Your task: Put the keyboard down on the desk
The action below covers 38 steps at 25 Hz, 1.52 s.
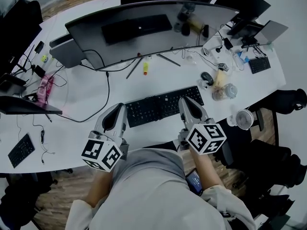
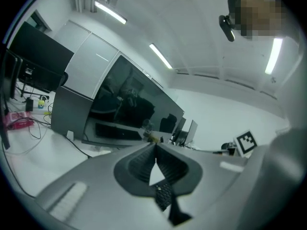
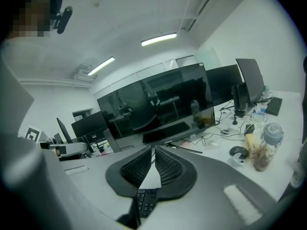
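The black keyboard (image 1: 158, 107) lies flat on the white desk (image 1: 81, 128), near its front edge and slightly askew. My left gripper (image 1: 121, 108) sits at the keyboard's left end. My right gripper (image 1: 185, 101) reaches over its right part. In the left gripper view the fingertips meet, left gripper (image 2: 154, 145) shut, and a strip of keyboard (image 2: 163, 195) shows below them. The right gripper (image 3: 153, 150) looks the same, tips together, with keyboard (image 3: 145, 199) keys showing underneath. Neither pair of pads presses on the keyboard.
A wide curved monitor (image 1: 144, 30) stands behind the keyboard, cables trailing from it. A mouse (image 1: 207, 77), a jar (image 1: 225, 91) and a small fan (image 1: 243, 119) are at the right. Another keyboard (image 1: 20, 150) lies at the left front edge. Office chairs stand at the right.
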{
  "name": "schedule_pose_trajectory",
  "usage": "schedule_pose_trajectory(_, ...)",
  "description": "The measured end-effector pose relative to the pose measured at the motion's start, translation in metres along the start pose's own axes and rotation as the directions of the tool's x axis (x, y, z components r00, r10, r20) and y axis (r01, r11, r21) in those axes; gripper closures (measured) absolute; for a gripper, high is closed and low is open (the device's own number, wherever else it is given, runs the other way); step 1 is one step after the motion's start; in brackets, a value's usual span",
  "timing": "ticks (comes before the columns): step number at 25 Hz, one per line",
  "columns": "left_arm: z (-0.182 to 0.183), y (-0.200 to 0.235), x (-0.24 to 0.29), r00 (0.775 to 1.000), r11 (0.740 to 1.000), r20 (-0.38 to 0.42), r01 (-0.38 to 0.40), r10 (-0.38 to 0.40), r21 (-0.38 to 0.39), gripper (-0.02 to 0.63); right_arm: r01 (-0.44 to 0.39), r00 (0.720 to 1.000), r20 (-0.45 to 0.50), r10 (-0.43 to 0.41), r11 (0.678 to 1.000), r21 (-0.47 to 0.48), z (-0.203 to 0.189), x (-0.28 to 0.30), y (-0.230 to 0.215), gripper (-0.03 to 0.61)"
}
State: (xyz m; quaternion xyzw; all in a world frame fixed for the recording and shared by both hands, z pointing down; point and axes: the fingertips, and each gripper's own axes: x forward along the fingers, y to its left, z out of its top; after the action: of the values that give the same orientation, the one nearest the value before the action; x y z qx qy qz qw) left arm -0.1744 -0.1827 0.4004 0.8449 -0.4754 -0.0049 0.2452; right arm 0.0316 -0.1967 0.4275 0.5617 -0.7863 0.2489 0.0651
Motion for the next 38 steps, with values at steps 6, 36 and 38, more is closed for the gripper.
schedule_pose_trajectory(6,0.002,0.004,-0.002,0.998,0.998,0.019,-0.056,0.056,0.011,0.614,-0.001,1.000,0.026,0.004,0.994,-0.108,0.012,-0.015,0.011,0.574)
schedule_pose_trajectory(36,0.004,-0.011,-0.004,0.990,0.949,0.088,-0.127,0.106,0.290,0.614,-0.034,0.999,-0.007,0.033,0.970,-0.242,0.008,-0.038,0.023,0.575)
schedule_pose_trajectory(38,0.004,-0.013,-0.006,0.991,0.944,0.096,-0.115,0.090,0.308,0.614,-0.037,0.999,-0.013,0.035,0.970,-0.241,0.005,-0.038,0.023,0.575)
